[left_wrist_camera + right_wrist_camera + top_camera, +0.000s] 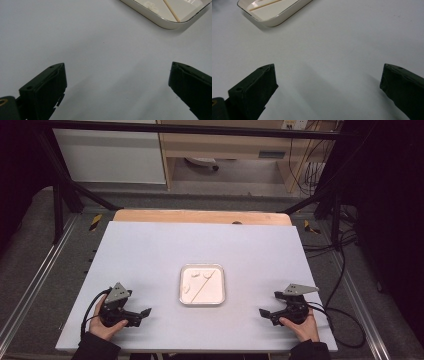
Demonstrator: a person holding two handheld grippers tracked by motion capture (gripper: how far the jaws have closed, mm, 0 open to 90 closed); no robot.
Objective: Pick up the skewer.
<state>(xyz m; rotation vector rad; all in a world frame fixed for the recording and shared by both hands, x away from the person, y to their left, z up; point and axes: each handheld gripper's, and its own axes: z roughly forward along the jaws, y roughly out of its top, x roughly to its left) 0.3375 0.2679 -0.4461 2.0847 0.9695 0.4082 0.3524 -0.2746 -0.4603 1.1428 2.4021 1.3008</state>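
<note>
Both tools, left tool (142,313) and right tool (264,313), are sitting wide open on the desk (150,250), nothing grabbed yet; tray (202,303) with its wooden stick (202,286) is waiting untouched.

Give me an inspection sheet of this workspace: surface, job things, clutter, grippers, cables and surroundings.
Surface: white table, wooden strip along the far edge.
Job's things: square tray near the table's middle, holding a thin stick laid on a slant and a few small white pieces.
Clutter: nothing seen.
Grippers: left hand-held gripper and right hand-held gripper flank the tray, both open, holding nothing, apart from it.
Cables: one trails from each gripper; more lie on the floor at right.
Surroundings: black frame, wooden furniture beyond the table.
</note>
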